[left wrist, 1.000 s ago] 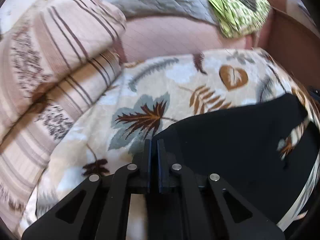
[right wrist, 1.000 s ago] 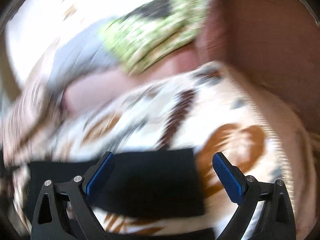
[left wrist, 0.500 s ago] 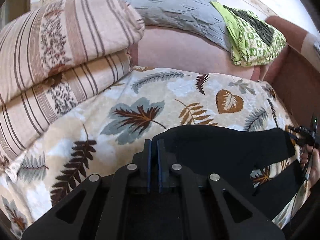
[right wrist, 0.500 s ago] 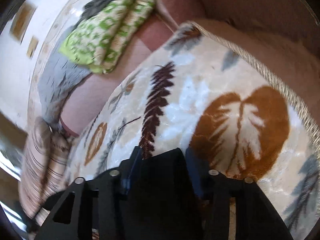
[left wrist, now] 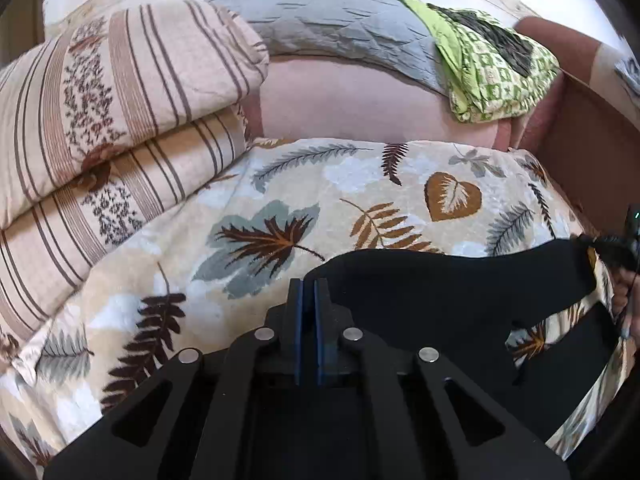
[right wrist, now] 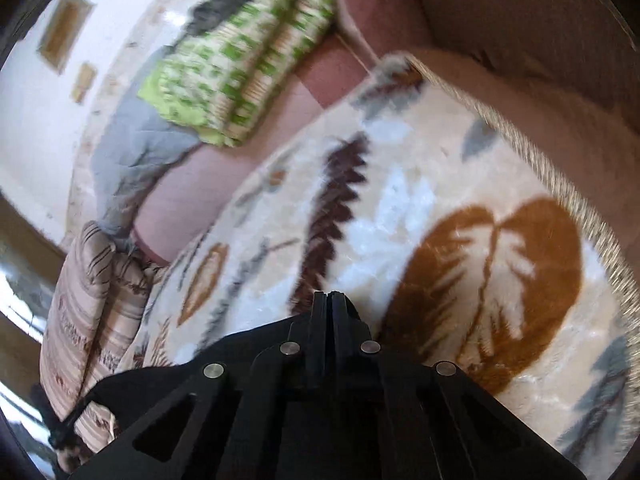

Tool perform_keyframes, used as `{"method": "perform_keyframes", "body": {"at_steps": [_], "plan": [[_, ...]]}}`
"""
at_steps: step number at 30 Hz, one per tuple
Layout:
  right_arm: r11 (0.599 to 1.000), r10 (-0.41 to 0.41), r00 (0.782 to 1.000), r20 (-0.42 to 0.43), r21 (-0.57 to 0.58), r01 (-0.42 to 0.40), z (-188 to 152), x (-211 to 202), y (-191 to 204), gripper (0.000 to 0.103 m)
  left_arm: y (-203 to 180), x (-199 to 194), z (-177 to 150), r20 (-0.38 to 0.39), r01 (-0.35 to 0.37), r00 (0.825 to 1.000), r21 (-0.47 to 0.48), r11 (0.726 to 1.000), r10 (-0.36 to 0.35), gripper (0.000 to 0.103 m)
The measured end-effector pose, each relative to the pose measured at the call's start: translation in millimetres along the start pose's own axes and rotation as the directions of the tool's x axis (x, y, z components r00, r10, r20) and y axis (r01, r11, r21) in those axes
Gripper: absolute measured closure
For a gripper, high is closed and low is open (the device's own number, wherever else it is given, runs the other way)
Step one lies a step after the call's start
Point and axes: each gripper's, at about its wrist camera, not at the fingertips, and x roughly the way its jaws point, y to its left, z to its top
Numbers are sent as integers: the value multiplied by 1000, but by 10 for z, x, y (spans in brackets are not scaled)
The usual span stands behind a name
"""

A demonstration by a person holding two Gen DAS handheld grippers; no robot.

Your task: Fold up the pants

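The black pants point(left wrist: 440, 292) are lying stretched across a leaf-patterned blanket point(left wrist: 304, 184) that is covering a pinkish couch point(left wrist: 352, 104), with one black edge running from the left gripper point(left wrist: 308, 284) out to the right side of the left wrist view. The left gripper is sitting low in that view with its blue-lined jaws pressed together, and the near corner of the pants is lying right at their tips; the dark cloth and the dark jaws are blending, so the pinch itself is hard to make out, though the fabric is meeting the jaws there. At the far right edge of the same view the right gripper point(left wrist: 618, 246) is showing small and dark at the other end of the pants, with a bit of the person's hand point(left wrist: 624, 296) beneath it. In the right wrist view the right gripper point(right wrist: 330, 300) is pointing down at the blanket, just beside a large brown leaf print point(right wrist: 500, 280); its jaws have just been closing and are now standing together, with black cloth point(right wrist: 248, 344) bunching at their left side, apparently caught between them. The picture there is blurring. Two striped pillows point(left wrist: 120, 120) are stacking at the left end of the couch, touching the blanket's edge. A grey quilted cover point(left wrist: 332, 16) is draping over the couch back, and a green patterned cloth point(left wrist: 496, 68) is lying folded on top of its right end, well apart from the pants.
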Motion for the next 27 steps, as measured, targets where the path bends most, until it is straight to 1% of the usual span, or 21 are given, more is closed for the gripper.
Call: {"method": "perform_keyframes", "body": {"at_steps": [1, 3, 5, 7, 10, 12, 15, 16, 19, 20, 22, 25, 27], "plan": [[1000, 8, 1000, 6, -25, -8, -4, -72, 30, 102, 12, -28, -17, 5, 8, 1000, 2, 1000, -8, 100], [996, 21, 1000, 17, -85, -19, -53, -249, 63, 102, 16, -91, -71, 13, -1, 1000, 24, 1000, 0, 101], [989, 51, 999, 0, -138, -51, -139, -417, 58, 102, 12, -177, -154, 23, -3, 1000, 51, 999, 2, 101], [977, 68, 998, -17, -204, -70, -243, -570, 81, 102, -11, -297, -293, 25, -21, 999, 95, 995, 19, 100], [940, 105, 993, -55, -320, -117, -471, -850, 163, 102, -22, -485, -490, 41, -43, 998, 139, 989, 38, 100], [920, 126, 988, -86, -363, -149, -607, -979, 218, 102, 19, -615, -659, 33, -46, 999, 142, 989, 42, 100], [886, 117, 983, -140, -432, -167, -852, -1161, 251, 102, 68, -764, -871, 39, -40, 999, 153, 987, 34, 100], [879, 105, 983, -151, -448, -163, -913, -1220, 239, 102, 97, -830, -965, 49, -24, 999, 153, 988, 17, 100], [878, 96, 983, -156, -452, -157, -1001, -1363, 141, 102, 218, -952, -1210, 79, 5, 997, 138, 990, -16, 100], [878, 93, 983, -158, -453, -156, -1028, -1410, 104, 102, 263, -968, -1297, 88, 10, 996, 127, 992, -21, 100], [876, 79, 982, -169, -459, -149, -1074, -1465, 46, 102, 383, -971, -1519, 102, 43, 993, 85, 995, -51, 100], [866, 42, 975, -217, -478, -144, -1174, -1459, -34, 102, 421, -871, -1761, 86, 49, 995, 56, 997, -54, 100], [859, 21, 967, -255, -491, -148, -1245, -1435, -76, 102, 470, -855, -1895, 102, 62, 993, -9, 998, -61, 98]]}}
